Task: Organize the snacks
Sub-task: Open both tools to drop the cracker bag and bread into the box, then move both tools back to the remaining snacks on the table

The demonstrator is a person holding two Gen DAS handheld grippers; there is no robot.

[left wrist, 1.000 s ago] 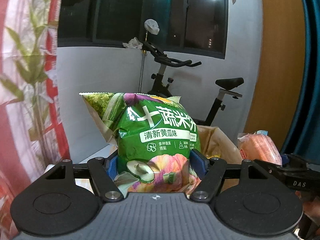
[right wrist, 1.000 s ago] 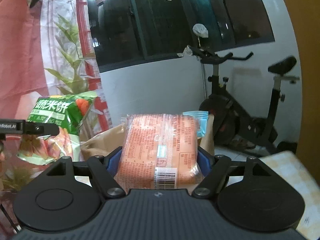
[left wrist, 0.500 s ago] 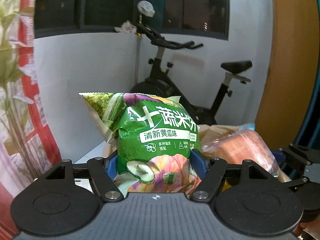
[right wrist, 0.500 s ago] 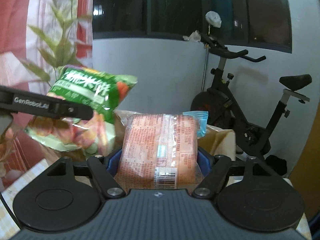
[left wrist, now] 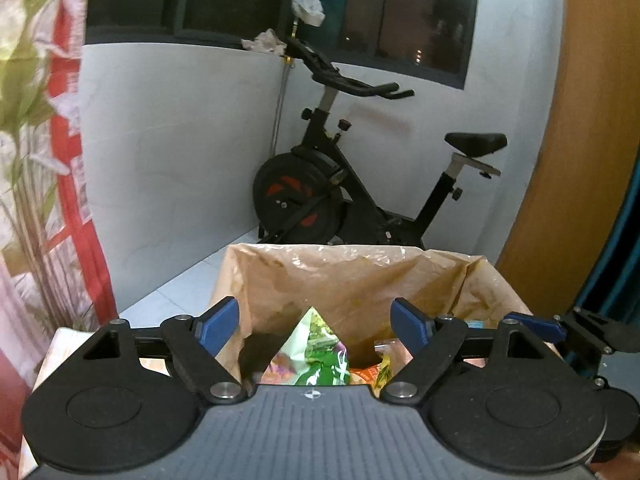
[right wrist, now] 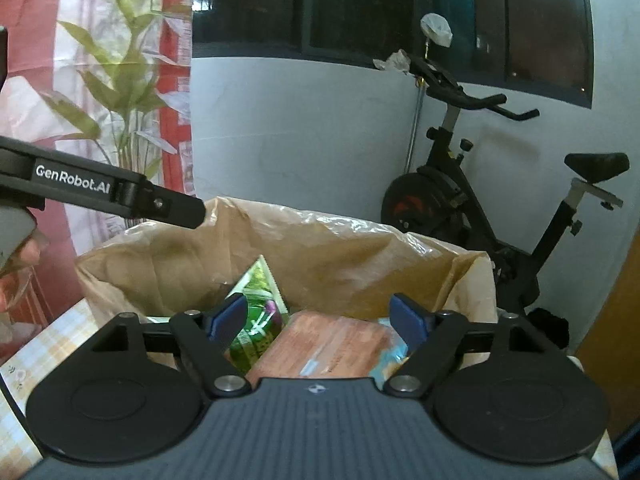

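Note:
A brown paper bag (left wrist: pixel 352 276) lined with clear plastic stands open below both grippers; it also shows in the right wrist view (right wrist: pixel 320 252). My left gripper (left wrist: pixel 316 316) is open and empty above the bag. The green snack packet (left wrist: pixel 316 356) lies inside the bag under it, and shows in the right wrist view (right wrist: pixel 256 308). My right gripper (right wrist: pixel 326 316) is open and empty. The orange snack packet (right wrist: pixel 332 344) lies inside the bag below it, beside the green one. The left gripper's arm (right wrist: pixel 100 192) shows at the left of the right wrist view.
A black exercise bike (left wrist: pixel 352 184) stands behind the bag against a white wall, also in the right wrist view (right wrist: pixel 480 184). A flowered red curtain (left wrist: pixel 36 140) hangs at the left. A wooden panel (left wrist: pixel 568 140) is at the right. A checked tablecloth (right wrist: pixel 36 344) lies under the bag.
Both grippers have opened and let go. The green packet and the orange packet have dropped into the paper bag. Both grippers have come over the bag.

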